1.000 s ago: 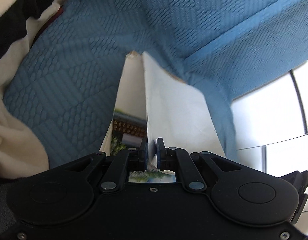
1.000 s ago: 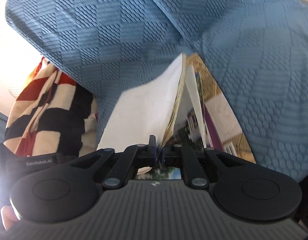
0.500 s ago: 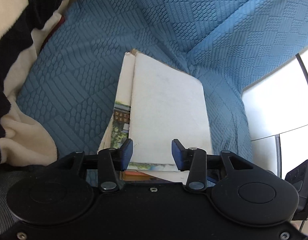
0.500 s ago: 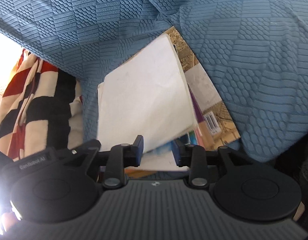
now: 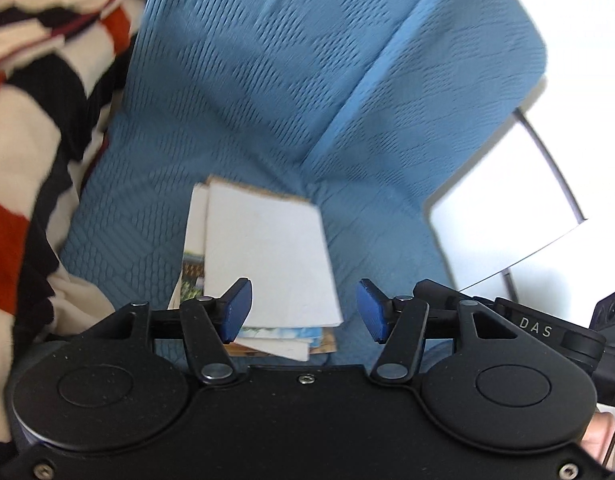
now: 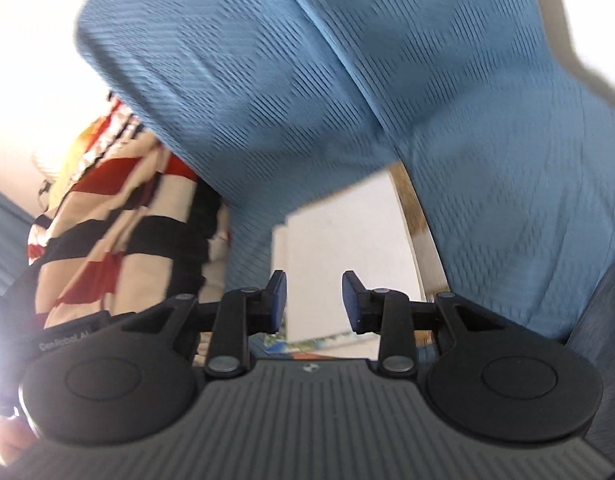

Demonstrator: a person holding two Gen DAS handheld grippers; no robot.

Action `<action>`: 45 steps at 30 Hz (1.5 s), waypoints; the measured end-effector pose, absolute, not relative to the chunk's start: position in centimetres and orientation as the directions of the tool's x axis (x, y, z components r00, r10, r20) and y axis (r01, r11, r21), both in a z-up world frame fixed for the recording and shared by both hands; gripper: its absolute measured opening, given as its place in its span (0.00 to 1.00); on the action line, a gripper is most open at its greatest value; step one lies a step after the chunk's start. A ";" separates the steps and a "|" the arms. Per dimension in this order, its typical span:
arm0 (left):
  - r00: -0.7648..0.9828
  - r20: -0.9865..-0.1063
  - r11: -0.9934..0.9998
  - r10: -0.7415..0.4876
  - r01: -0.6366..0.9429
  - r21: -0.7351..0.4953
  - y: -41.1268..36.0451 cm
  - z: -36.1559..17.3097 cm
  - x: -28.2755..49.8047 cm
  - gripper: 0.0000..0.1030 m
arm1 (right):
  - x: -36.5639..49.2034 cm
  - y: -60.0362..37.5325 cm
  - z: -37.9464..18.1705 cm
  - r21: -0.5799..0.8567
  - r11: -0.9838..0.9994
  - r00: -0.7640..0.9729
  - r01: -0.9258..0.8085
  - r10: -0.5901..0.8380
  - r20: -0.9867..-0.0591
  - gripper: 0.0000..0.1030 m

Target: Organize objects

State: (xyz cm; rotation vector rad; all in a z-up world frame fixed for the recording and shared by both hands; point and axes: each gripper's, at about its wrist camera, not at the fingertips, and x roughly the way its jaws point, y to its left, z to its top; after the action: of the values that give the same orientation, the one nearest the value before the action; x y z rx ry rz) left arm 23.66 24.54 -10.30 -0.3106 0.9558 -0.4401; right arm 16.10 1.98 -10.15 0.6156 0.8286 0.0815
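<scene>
Both our grippers stood released above the seat: the left gripper (image 5: 304,309) had just been spreading its blue pads (image 5: 239,310) further, and the right gripper (image 6: 314,301) had opened within the last second; neither pair pressed on anything, though the stack of books showed in the gap beyond them.

We took the blue sofa (image 5: 243,80) as our landmark. It filled most of both views, covered in quilted fabric with a patchwork of textured squares, its seat meeting the backrest in a deep crease. One striped blanket (image 5: 23,128), in red, black and cream, lay bunched against the sofa on the left side of both views. Past the sofa's outer edge, at the right of the left wrist view, we saw one white panel (image 5: 503,216) in bright light with a thin dark line along it; what it was we could not tell.

One stack of books (image 5: 267,256) lay flat on the sofa seat, its far end close to the crease. A white cover was on top, and coloured edges showed beneath; we could not count the volumes. At the lower right corner of the left wrist view, a bit of a hand (image 5: 597,436) held the tool.
</scene>
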 end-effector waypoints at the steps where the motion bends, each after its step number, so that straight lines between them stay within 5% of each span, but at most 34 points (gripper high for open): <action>1: 0.516 -0.706 0.873 -0.485 0.235 -0.428 24.5 -9.3 23.0 0.57 | 15.8 2.0 -9.3 0.533 0.833 0.692 0.151 0.296 -0.658 0.34; 9: 0.593 -0.656 0.884 -0.468 0.307 -0.353 24.0 -4.6 18.1 0.72 | 11.9 2.8 -4.4 0.465 0.884 0.750 0.052 0.272 -0.602 0.34; 20: 0.666 -0.623 0.912 -0.410 0.315 -0.263 23.6 -4.8 12.8 0.96 | 7.0 3.9 -4.0 0.393 0.919 0.761 0.039 0.228 -0.607 0.34; 31: 0.653 -0.640 0.914 -0.405 0.312 -0.259 23.4 -7.2 11.1 0.98 | 5.5 4.3 -6.1 0.317 0.945 0.772 0.078 0.144 -0.619 0.37; 35: 0.657 -0.641 0.918 -0.396 0.281 -0.279 24.1 -7.9 11.2 0.98 | 5.7 4.4 -6.4 0.307 0.949 0.773 0.068 0.144 -0.618 0.84; 45: 0.658 -0.651 0.925 -0.379 0.246 -0.290 25.1 -8.6 11.8 0.98 | 6.7 4.9 -6.6 0.254 0.966 0.769 0.051 0.124 -0.627 0.88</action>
State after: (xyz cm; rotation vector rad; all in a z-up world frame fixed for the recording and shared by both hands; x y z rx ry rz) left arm 11.79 25.14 -8.62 -0.1827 0.7758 -0.3555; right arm 6.75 4.87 -6.59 0.2649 0.6940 0.0401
